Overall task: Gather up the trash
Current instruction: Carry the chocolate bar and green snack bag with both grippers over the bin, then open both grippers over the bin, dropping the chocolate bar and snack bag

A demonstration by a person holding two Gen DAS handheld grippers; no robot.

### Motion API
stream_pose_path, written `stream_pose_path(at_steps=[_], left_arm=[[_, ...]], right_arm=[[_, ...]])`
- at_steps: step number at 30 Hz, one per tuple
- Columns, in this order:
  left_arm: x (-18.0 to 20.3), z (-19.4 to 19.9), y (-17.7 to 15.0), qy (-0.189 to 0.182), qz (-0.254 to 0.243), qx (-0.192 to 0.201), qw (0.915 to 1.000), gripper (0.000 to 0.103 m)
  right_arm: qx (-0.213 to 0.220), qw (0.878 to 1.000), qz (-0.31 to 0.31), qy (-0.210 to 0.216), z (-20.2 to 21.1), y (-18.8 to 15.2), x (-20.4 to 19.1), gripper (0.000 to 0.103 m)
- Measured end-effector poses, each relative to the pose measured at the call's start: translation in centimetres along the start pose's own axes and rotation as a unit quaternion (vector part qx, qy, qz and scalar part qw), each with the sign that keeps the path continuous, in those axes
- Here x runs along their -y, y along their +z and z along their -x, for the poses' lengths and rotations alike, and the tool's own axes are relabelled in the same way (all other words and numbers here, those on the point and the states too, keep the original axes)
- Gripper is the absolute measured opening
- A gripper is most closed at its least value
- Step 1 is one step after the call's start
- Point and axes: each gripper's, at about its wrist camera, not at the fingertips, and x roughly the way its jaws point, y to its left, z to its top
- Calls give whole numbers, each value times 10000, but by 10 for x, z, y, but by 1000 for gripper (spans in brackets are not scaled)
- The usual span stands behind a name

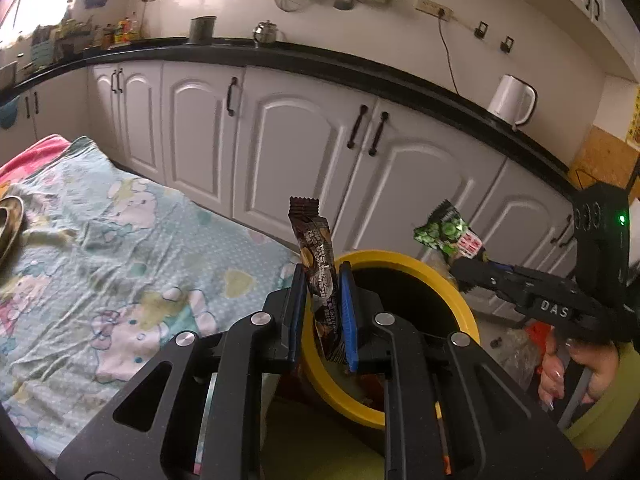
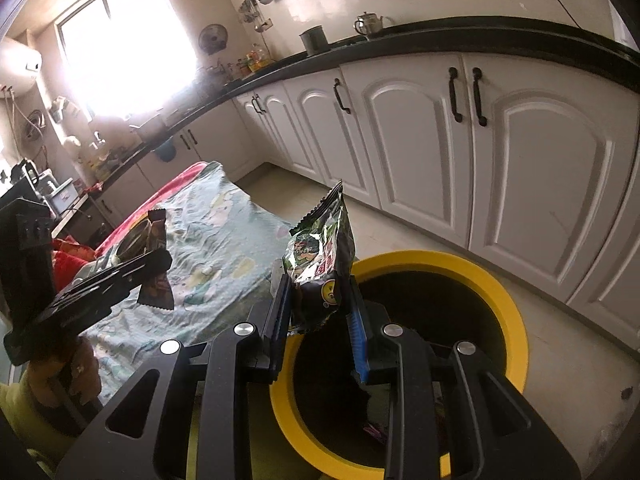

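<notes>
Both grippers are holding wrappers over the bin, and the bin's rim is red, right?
Not quite: the bin's rim is yellow, as the right wrist view shows. The left gripper does hold a brown wrapper and the right gripper a green packet.

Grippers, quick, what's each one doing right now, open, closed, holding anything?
Left gripper: closed on the brown snack wrapper, at the yellow bin.
Right gripper: closed on the green snack packet, above the bin's rim.

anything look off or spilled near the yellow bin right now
Nothing stands out. The left gripper holds a brown wrapper and the right gripper a green snack bag, both at the yellow bin. No spill shows on the floor.
</notes>
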Motion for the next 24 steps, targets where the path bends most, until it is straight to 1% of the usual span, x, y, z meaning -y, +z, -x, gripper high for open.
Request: stream_pose_path(at_steps=[10,16,24], left_arm=[[26,-14,-14,-137,-319,-229,9991,11],[41,-26,-24,-230,-486,-395,9978,11],[55,-43,-35,-352,-638,-633,9953,11]], right_arm=[[-269,9992,-152,-266,-5,-16,22,26],[-466,9981,-254,-310,-10,-24,33,27],[-608,9966,-450,-337,-16,-32,47,28]])
